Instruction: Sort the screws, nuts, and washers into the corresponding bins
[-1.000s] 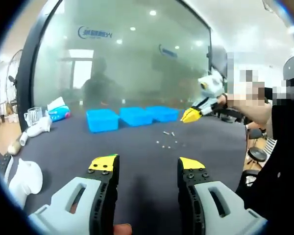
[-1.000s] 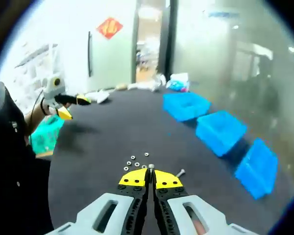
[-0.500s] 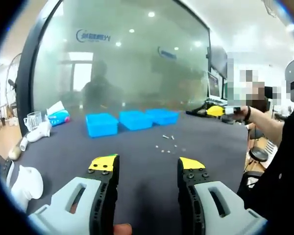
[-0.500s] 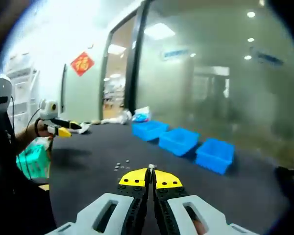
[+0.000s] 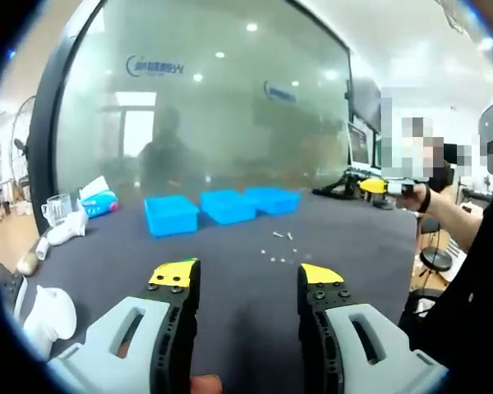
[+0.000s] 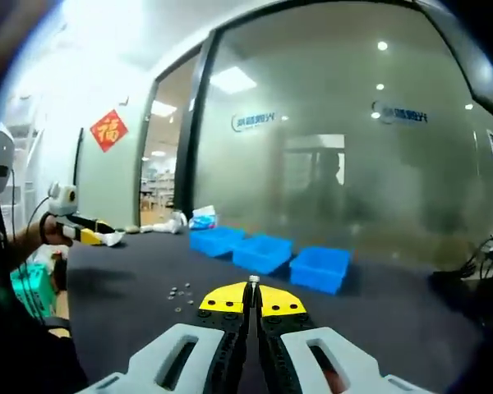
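Bright ceiling lights, hazy glass reflections, fisheye warping, soft edges

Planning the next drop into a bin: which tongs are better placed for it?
Right, probably. The right tongs are shut on a small metal piece, likely a screw, and face the blue bins. The left tongs are open, holding nothing.

Bare dark table (image 5: 230, 287) lies open up to scattered hardware (image 5: 278, 246) and blue bins (image 5: 222, 207).
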